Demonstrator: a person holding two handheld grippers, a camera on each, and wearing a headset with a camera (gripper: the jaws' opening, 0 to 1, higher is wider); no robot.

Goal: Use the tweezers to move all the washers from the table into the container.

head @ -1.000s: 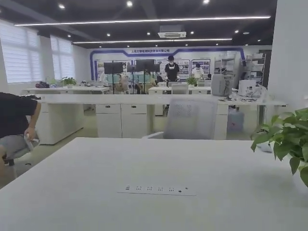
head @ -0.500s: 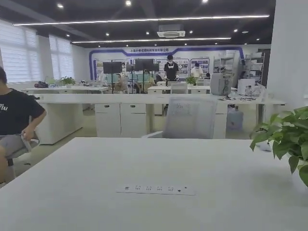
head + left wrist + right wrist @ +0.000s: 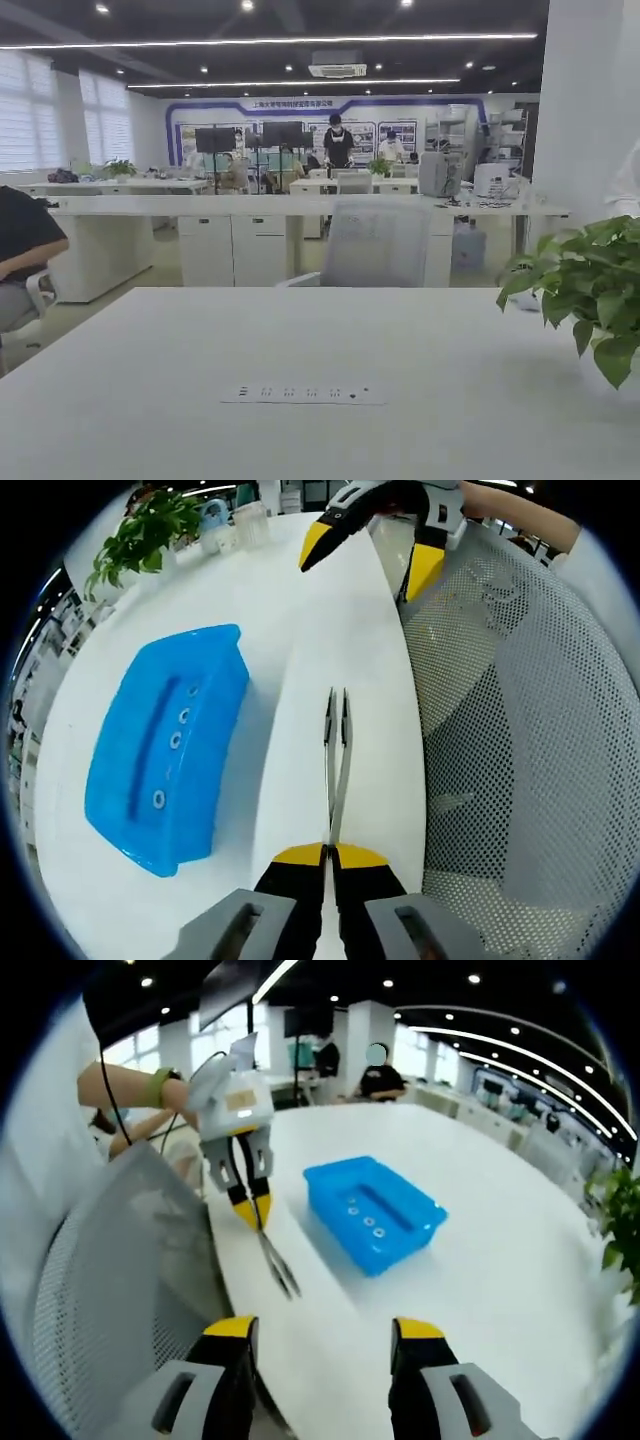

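You look to be at or near the end of the job. The blue container (image 3: 165, 750) sits on the white tabletop (image 3: 340, 620). In the left gripper view, four washers (image 3: 175, 740) lie in a row along the shallow channel in its floor. I can find no loose washer on the stretch of tabletop that either gripper view takes in, so my judgement is that nothing is left to carry across. Parts of the tabletop fall outside those views, so check them before you call it done.

Your left gripper (image 3: 330, 858) is clenched on the handle end of the tweezers (image 3: 337, 760). They point forward above the tabletop, near the container and clear of its wall. Their two thin metal arms run close together to the tips, and nothing seems to be pinched between them. Your right gripper (image 3: 322, 1330) is released, its jaws spread wide with nothing between them. It hovers by the tabletop's edge, apart from both the tweezers and the container.

The washers are small pale rings lying flat and apart from one another, and three of them read clearly in the right gripper view. The container is a shallow rectangular tub of bright blue plastic with low, flared walls. Your head camera looks out across the office, over a tabletop with a socket strip (image 3: 305, 393) and a potted plant (image 3: 590, 290) to the right.
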